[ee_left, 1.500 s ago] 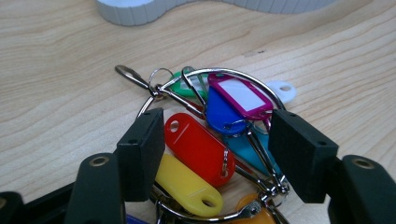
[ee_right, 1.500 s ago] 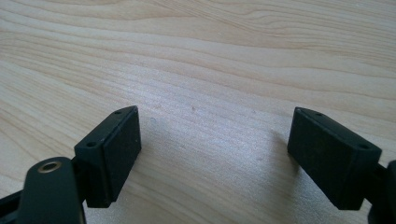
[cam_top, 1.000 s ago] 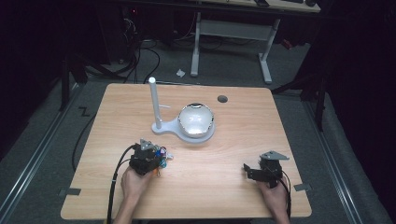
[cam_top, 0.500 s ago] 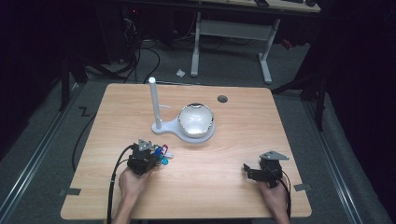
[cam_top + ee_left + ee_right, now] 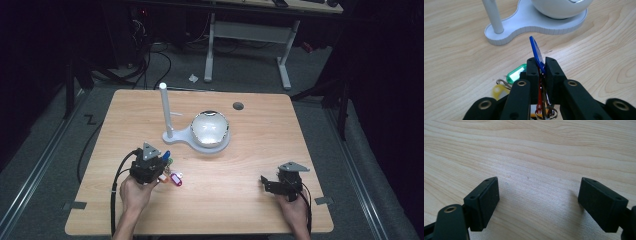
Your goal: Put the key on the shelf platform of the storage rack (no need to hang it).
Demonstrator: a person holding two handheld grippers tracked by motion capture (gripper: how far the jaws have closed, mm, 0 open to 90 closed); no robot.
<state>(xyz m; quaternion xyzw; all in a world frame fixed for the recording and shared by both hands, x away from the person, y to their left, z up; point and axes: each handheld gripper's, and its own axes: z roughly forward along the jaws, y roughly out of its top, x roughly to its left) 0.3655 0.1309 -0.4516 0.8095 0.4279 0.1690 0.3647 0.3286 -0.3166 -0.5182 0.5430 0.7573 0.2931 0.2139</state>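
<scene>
We are looking down on a light wooden table (image 5: 240,210) that is carrying everything else. Toward its far middle, a white stand (image 5: 200,142) is sitting flat, with a thin white post (image 5: 165,110) rising upright from its narrow end and a pale domed bowl (image 5: 210,128) resting on its wider end. A small dark round hole (image 5: 238,105) is showing in the tabletop beyond the bowl.

Near the left front, we are holding the left gripper (image 5: 161,165) in the left hand (image 5: 134,192). Its jaws are pressing together on a bunch of key tags (image 5: 541,75): in the left gripper view the blue tag (image 5: 536,52) is standing up, pinched between the two black pads (image 5: 532,72), with a red tag and metal rings squeezed below it. A green tag (image 5: 515,74) and a yellow tag (image 5: 499,90) are hanging to the left of the jaws, near the wood. The bunch is lying just short of the stand's narrow end, apart from it.

At the right front, we are resting the right gripper (image 5: 539,202) in the right hand (image 5: 292,210), well apart from the bunch. Its jaws are standing wide apart over bare wood with nothing between them.
</scene>
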